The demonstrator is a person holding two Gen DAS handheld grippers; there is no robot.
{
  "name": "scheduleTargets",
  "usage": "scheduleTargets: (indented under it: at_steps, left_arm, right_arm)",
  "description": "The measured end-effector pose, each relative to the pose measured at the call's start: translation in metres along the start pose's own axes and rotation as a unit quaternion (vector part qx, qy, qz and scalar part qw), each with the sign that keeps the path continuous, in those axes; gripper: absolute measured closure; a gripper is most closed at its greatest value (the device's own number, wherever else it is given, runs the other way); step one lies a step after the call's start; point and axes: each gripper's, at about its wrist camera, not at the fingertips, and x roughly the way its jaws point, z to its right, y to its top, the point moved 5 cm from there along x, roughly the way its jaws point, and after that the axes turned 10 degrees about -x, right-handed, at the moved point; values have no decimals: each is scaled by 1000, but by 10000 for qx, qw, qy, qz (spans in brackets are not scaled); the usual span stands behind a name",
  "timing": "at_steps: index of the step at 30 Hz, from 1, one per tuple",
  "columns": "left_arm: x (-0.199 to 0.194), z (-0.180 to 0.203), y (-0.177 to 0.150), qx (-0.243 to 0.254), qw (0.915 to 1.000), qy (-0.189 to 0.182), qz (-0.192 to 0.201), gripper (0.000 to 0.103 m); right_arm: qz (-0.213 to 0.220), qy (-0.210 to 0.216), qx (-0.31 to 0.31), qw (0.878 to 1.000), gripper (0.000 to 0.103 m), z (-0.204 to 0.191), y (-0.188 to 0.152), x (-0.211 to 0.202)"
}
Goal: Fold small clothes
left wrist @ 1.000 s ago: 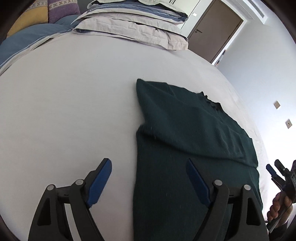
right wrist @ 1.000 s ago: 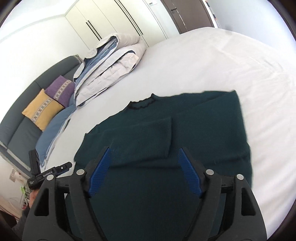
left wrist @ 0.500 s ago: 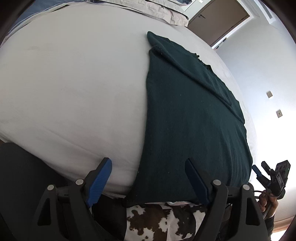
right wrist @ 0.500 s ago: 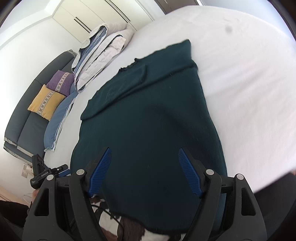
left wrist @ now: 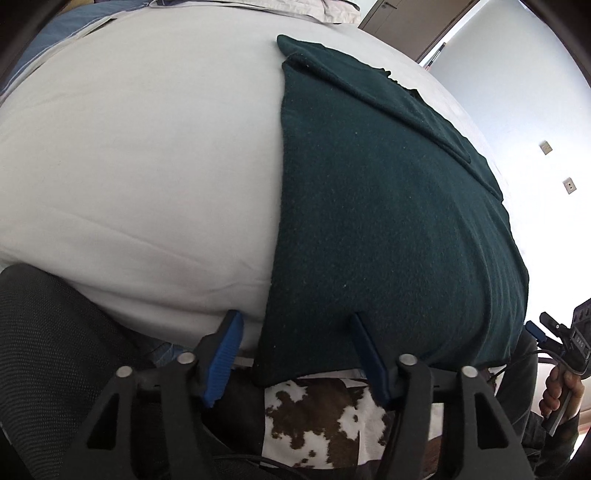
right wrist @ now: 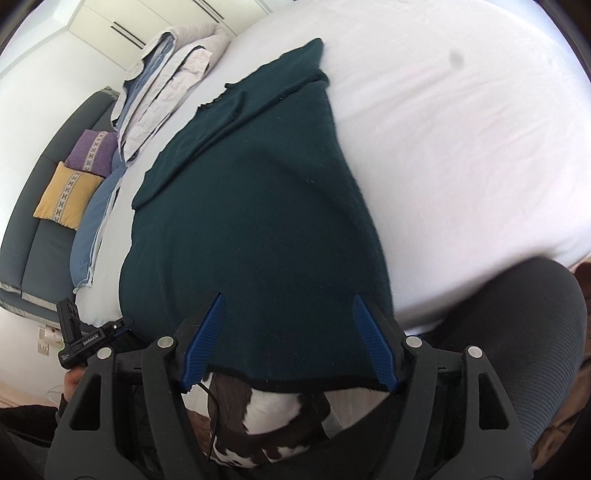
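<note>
Both claws are at the near hem of the long green sweater: left claw closing on its left corner, right claw closing at its right corner, neither pinching yet.

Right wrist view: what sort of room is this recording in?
A bedroom, most likely: a white-sheeted bed with the green sweater on it, folded duvets stacked at its far end, and built-in wardrobes behind.
</note>
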Motion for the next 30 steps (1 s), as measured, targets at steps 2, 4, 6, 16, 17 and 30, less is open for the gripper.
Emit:
scheduleTargets:
  at_steps: [2,4,6,16,17,30]
  left_arm:
    - [0,-1,-4,-23,10000,-58,-64,51]
    - [0,-2,-6,6,10000,-45,-74,51]
    - [1,-1,-7,31,9999,-23,-133,51]
    - [6,1,-12,28,9994,55,-332,49]
    - [6,2,-13,29,9994,70,-332,51]
    - [-1,-2,-16,35,9995,-51,-322,97]
  right_arm:
    - [-93,-111,49,9999,34,6,-4,-3]
    - [-243,-247,99,9993,34,10,-7,-3]
    - [-423,-331,150,9984,34,14,-9,0]
    - [-1203,-905,-207,9884,39,20,-6,31]
    - [-1261,-945,-259,9872,40,20,-6,33]
    - [-1535,-652,-582,9843,95,29,-5,27]
